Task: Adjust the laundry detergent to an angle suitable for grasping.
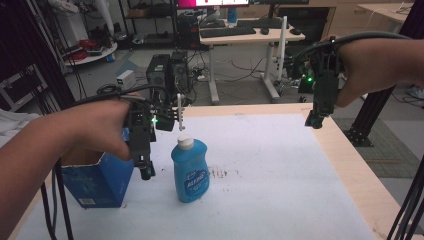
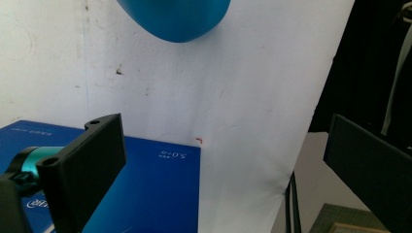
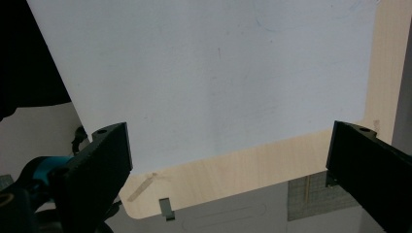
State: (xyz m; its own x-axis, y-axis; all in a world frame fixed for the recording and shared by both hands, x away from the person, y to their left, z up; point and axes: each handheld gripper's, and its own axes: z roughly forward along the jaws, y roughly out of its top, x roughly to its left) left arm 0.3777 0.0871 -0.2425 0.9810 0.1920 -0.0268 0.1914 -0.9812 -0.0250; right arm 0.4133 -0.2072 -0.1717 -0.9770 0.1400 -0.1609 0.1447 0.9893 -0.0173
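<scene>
hovering at the left-centre of the high view, the left gripper (image 1: pixel 146 172) hangs over the edge of an open blue cardboard box (image 1: pixel 97 182) that sits at the lower left of the white mat (image 1: pixel 280 170). its own view shows both black jaws spread wide apart with nothing between them, the box's blue side at the lower left and the rounded blue bottom of the bottle (image 2: pixel 175 18) at the top edge. that blue dish soap bottle (image 1: pixel 190 170) with a white cap stands upright in the middle of the high view, just to the right of the box and apart from the gripper. the right gripper (image 1: pixel 313 120) is up in the upper right of the high view, held in the air above the far right corner of the wooden table (image 1: pixel 350 165), well apart from the bottle. in the right gripper view its jaws are also released wide, grasping nothing, with white mat and the pale table edge beneath.
</scene>
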